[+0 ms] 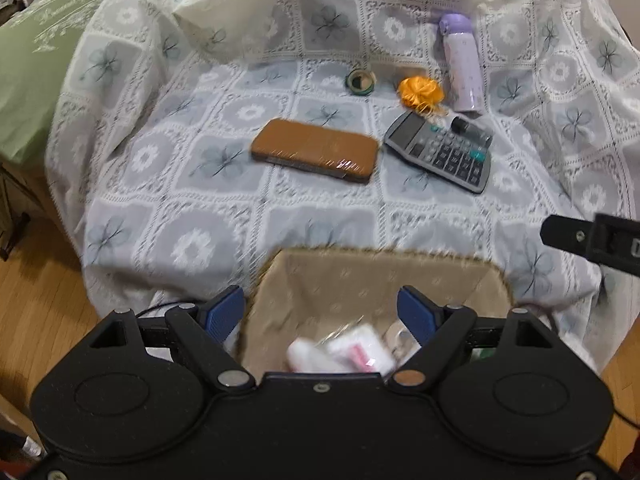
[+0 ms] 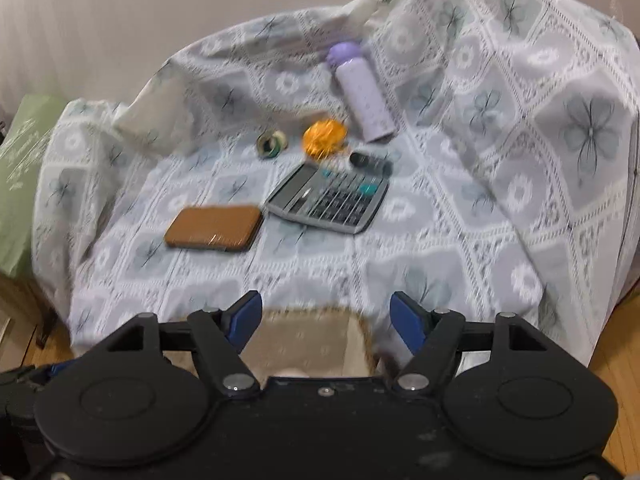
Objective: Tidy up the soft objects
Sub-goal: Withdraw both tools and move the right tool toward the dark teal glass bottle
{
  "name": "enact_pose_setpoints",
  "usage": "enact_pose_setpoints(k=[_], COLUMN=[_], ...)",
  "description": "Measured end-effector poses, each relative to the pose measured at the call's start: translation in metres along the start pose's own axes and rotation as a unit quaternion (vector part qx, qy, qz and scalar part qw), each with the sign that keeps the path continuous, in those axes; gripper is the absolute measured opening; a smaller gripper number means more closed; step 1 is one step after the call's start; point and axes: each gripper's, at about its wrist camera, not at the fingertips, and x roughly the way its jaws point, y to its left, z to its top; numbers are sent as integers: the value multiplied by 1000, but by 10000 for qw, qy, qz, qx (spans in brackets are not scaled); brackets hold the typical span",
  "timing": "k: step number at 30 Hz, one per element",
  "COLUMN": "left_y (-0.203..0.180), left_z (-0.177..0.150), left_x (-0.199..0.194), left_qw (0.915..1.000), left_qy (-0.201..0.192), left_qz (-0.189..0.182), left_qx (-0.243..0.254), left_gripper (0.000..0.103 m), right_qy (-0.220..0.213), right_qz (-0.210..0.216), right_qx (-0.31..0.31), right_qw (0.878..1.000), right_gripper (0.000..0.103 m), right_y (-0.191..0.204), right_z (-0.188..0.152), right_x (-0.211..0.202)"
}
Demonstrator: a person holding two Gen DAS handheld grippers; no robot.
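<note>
A beige fabric-lined basket [image 1: 480,280] stands at the near edge of the patterned cloth [image 1: 200,184]; it also shows in the right wrist view [image 2: 352,344]. Inside lie white soft packets [image 1: 344,350], one with pink print. My left gripper [image 1: 320,312] is open and empty, held over the basket. My right gripper [image 2: 326,320] is open and empty, above the basket's far rim; part of it shows at the right of the left wrist view [image 1: 592,240]. An orange ribbon bow [image 1: 420,92] lies on the cloth, also in the right wrist view [image 2: 324,136].
On the cloth lie a brown case [image 1: 316,150], a grey calculator [image 1: 440,150], a lilac bottle [image 1: 462,64], a tape roll [image 1: 360,82] and a small dark tube [image 1: 468,126]. A green cushion [image 1: 36,64] is at the left. Wooden floor [image 1: 44,304] lies below.
</note>
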Motion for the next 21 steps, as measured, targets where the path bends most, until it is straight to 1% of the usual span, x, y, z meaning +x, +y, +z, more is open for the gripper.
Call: enact_pose_setpoints(k=[4, 10, 13, 17, 21], left_y=[-22, -69, -89, -108, -116], left_z=[17, 28, 30, 32, 31], left_x=[12, 31, 45, 67, 85], left_qw=[9999, 9984, 9977, 9978, 9971], left_qy=[-29, -60, 64, 238, 376], left_qz=[-119, -250, -321, -309, -195], left_qx=[68, 509, 592, 540, 638], left_gripper=[80, 82, 82, 82, 82], right_qy=[-55, 66, 132, 214, 333], right_qz=[-249, -565, -682, -811, -829], right_qx=[-9, 130, 221, 292, 395], right_qw=[9997, 9983, 9973, 9960, 9952], right_gripper=[71, 71, 71, 71, 71], right_y=[-8, -29, -41, -56, -64], right_z=[24, 56, 69, 86, 101], right_x=[19, 56, 75, 99, 125])
